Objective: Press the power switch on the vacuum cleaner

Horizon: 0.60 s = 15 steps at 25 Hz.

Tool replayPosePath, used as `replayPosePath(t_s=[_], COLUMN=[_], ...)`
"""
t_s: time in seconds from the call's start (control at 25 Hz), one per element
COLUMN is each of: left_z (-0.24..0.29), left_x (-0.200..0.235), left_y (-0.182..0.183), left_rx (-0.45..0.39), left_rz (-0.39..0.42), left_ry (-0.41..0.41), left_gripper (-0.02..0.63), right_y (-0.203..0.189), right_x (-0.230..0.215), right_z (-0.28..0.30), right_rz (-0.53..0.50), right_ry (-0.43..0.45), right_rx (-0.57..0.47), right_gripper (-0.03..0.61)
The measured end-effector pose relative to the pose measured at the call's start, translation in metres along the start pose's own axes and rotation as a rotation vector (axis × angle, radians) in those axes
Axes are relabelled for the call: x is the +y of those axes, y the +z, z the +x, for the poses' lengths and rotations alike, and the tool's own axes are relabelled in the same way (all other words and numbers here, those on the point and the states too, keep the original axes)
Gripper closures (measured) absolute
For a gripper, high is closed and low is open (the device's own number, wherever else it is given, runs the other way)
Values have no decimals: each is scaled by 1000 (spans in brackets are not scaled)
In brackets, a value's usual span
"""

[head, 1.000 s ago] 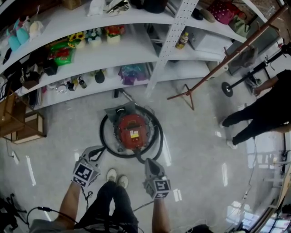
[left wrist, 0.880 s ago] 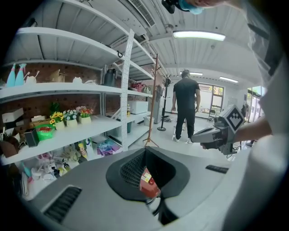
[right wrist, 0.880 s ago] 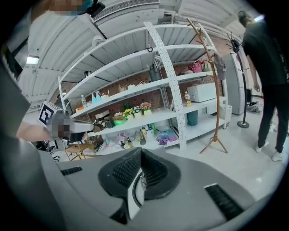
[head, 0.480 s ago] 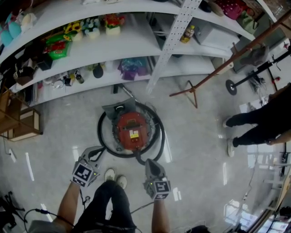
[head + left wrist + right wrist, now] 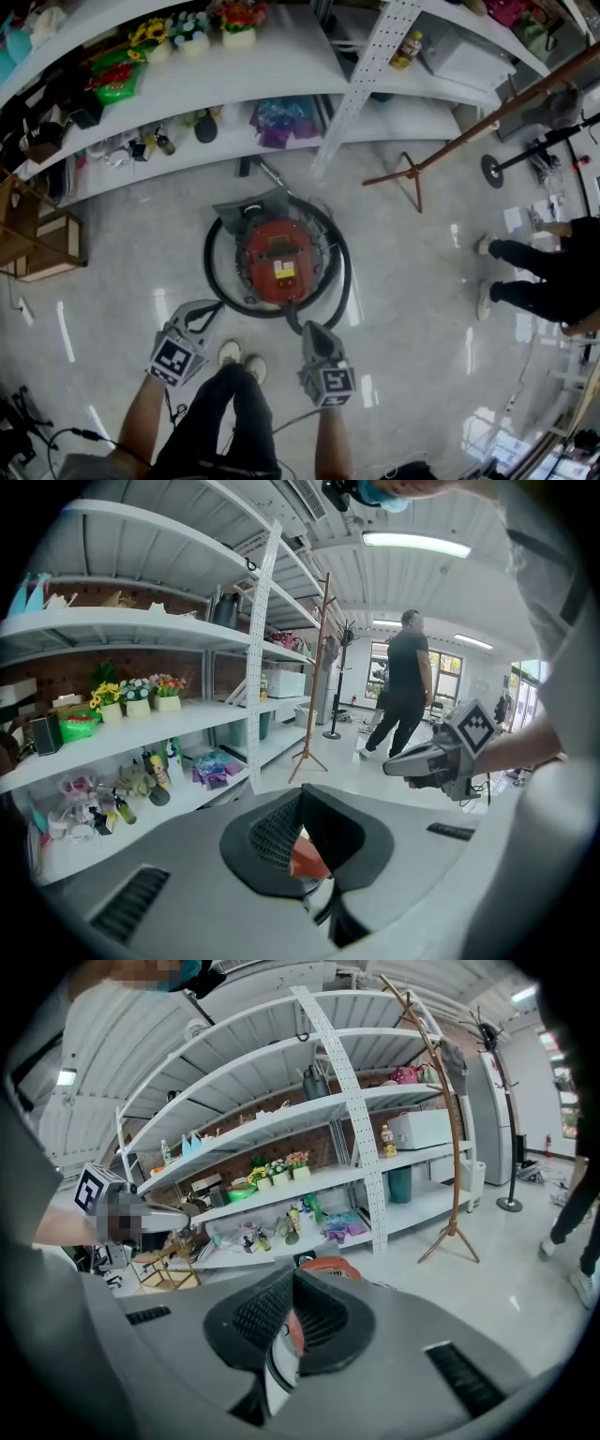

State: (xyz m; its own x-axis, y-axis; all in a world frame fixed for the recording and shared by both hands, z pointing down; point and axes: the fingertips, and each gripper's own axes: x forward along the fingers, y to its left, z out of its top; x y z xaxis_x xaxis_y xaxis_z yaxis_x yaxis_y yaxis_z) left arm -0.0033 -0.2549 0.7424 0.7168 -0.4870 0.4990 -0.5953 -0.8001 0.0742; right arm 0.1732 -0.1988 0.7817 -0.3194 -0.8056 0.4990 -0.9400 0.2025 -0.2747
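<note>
A round red vacuum cleaner [image 5: 279, 262] stands on the pale floor, ringed by its black hose [image 5: 343, 281]. My left gripper [image 5: 212, 306] hovers at the hose's near left and looks shut, nothing in it. My right gripper [image 5: 307, 327] hangs just short of the hose's near edge, its jaws together and empty. In the left gripper view the pads [image 5: 281, 829] nearly meet, with a sliver of the red vacuum cleaner [image 5: 307, 861] showing through the slit. The right gripper view shows the vacuum cleaner's top [image 5: 328, 1265] just past its closed pads [image 5: 319, 1321]. I cannot make out the power switch.
White shelves [image 5: 281, 84] with flowers, bottles and bags curve behind the vacuum. A wooden coat stand [image 5: 405, 176] rests at the right. A person in black [image 5: 548, 281] stands at far right. A wooden crate [image 5: 45, 246] is at left. Shoes [image 5: 240, 358] lie between the grippers.
The head view has tipped, so the vacuum sits a little lower in the picture. Both grippers keep about the same place. The person at the right has moved further right.
</note>
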Motion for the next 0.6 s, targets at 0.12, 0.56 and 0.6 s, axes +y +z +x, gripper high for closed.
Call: replayPosePath(t_s=[0.12, 0.56, 0.6], left_z=[5, 29, 30], left_x=[4, 9, 10], left_y=[-13, -55, -58], left_rx=[21, 38, 42], left_rz=[-3, -42, -41], left_ry=[-3, -6, -7], left_gripper=[621, 621, 621], right_y=[-12, -46, -49], right_x=[-4, -14, -15], right_z=[12, 51, 53], right_rz=[-11, -2, -3], right_ry=[-1, 13, 13], right_rx=[18, 37, 40], right_gripper=[566, 566, 566])
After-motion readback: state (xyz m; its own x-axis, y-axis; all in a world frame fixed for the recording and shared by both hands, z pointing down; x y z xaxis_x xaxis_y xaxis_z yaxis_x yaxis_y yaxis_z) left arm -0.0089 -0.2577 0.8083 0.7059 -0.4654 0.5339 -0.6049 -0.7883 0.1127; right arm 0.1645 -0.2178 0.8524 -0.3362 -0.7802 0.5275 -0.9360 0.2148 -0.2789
